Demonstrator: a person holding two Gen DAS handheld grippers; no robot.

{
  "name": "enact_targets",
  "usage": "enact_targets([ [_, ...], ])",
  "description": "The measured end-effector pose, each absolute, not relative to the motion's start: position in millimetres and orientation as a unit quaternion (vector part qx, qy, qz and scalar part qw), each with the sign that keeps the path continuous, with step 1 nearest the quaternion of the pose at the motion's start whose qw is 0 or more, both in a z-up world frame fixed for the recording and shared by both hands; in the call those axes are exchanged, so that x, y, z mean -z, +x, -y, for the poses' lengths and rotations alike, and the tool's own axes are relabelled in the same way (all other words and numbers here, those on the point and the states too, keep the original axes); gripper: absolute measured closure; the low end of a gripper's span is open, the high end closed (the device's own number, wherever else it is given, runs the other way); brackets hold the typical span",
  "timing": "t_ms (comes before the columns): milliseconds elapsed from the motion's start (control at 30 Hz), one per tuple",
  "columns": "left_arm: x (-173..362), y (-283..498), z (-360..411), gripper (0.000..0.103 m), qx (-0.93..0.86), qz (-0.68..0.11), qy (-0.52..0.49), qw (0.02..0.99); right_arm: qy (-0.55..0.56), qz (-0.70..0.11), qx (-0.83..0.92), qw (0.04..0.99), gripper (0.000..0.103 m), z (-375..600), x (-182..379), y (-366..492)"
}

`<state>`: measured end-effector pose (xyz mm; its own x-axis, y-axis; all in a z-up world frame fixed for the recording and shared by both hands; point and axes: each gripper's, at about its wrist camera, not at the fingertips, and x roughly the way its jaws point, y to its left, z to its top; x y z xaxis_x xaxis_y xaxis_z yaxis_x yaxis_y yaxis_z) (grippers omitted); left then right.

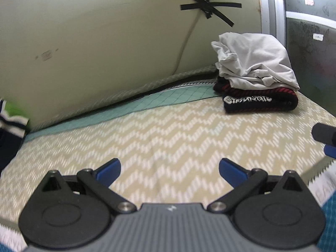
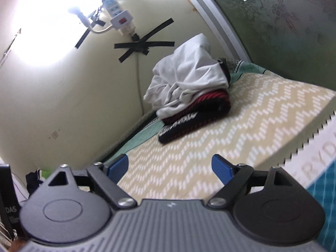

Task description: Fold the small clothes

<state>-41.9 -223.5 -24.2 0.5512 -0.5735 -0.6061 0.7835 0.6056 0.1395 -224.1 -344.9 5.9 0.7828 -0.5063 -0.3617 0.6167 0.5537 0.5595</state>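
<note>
A stack of folded clothes lies at the far corner of the bed: a crumpled pale grey garment (image 1: 254,63) (image 2: 187,79) on top of a navy and red striped one with white lettering (image 1: 260,101) (image 2: 189,121). My left gripper (image 1: 169,171) is open over the bare zigzag blanket (image 1: 168,138), well short of the stack, with nothing between its blue pads. My right gripper (image 2: 169,168) is open too and empty, over the same blanket (image 2: 231,130). A green, white and navy garment (image 1: 10,117) shows at the left edge of the left wrist view.
A cream wall (image 1: 94,52) runs along the bed's far side, with a cable held by black tape (image 1: 210,6) and a power strip (image 2: 119,14). A green patterned panel (image 2: 283,31) closes the bed's end. Part of the other gripper (image 1: 324,134) shows at the right edge.
</note>
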Motion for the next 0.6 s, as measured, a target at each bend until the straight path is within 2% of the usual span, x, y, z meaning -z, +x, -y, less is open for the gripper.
enact_targets([
  [267,27.6,-46.8,184.5,0.0,0.384,-0.259,0.191,0.866,0.357,-0.101,0.319,0.872,0.023,307.1,9.4,-216.9],
  [600,30.1,-44.5,172.9,0.0,0.369,-0.253,0.193,0.873,0.348,-0.125,0.31,0.876,0.023,292.3,17.7,-201.0],
])
